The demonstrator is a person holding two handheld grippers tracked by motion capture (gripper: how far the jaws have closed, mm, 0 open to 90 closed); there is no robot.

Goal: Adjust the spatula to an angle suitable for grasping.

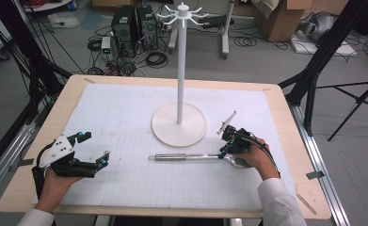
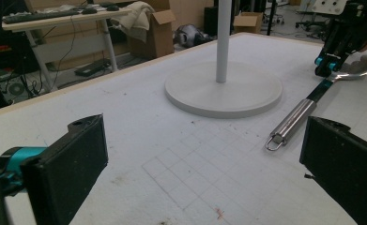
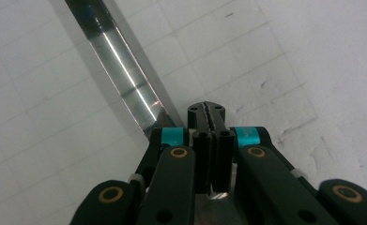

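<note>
A metal ladle (image 1: 191, 157) lying on the table (image 1: 125, 122) is pinched at its thin neck between the closed jaws of the right gripper (image 1: 225, 149), the left gripper (image 1: 93, 149) is held wide open and empty, and slippage or pivoting may be caused by so narrow a grip.

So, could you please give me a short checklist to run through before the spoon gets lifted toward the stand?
1. Right gripper shut on the spoon: ok; in the right gripper view its jaws are pressed together over the thin neck near the bowl.
2. Spoon lying flat on the mat, handle end free: ok.
3. Hanging ring at the handle end unobstructed: ok.
4. Left gripper open and apart from the spoon: ok.
5. Stand upright, its base clear of the spoon: ok.
6. Grip firm enough to keep the long handle from drooping: cannot tell.
</note>
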